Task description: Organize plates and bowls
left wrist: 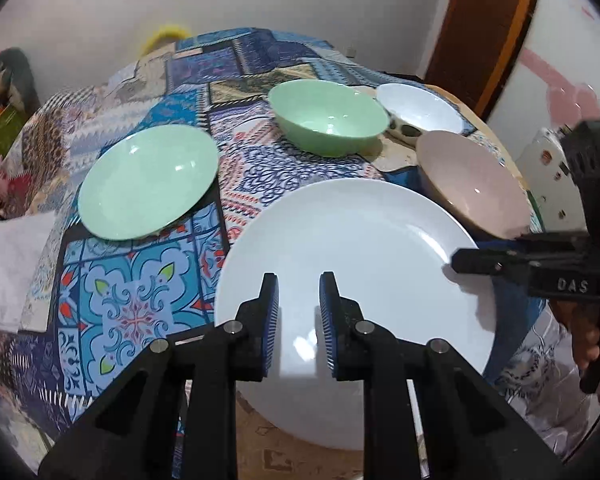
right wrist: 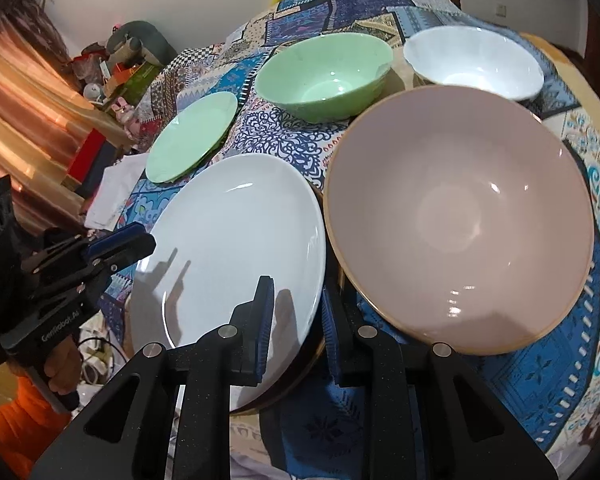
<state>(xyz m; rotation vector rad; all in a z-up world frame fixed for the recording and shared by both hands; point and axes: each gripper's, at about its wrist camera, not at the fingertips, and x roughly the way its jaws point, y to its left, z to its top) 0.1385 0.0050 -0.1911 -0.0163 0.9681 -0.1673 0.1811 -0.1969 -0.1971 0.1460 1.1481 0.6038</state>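
My right tongs (right wrist: 296,300) are closed on the near right rim of the white plate (right wrist: 236,216): one pad lies on its face, the other is tucked under the edge. My left tongs (left wrist: 299,292) are shut with nothing between the pads and hang just above the plate's near left part.

I judge the step to be getting this plate stacked with the green plate (left wrist: 148,184), which lies ahead and to the left of my left tongs. The plate is broad and glossy and I hold it by one edge only, so it would sag and could slip. I should keep it nearly flat, raise it slowly and bring the left tongs to the opposite rim for support.

The pink bowl (right wrist: 460,216) sits just to the right of my right tongs, its rim almost touching the plate, so any swing should go left, away from it. The green bowl (left wrist: 328,116) and white bowl (left wrist: 420,108) stand well ahead, close together. Bare cloth on the table (left wrist: 140,280) to the left of the left tongs gives room. The plate seems to overhang the table's near edge under my tongs, so I should not pull it toward me
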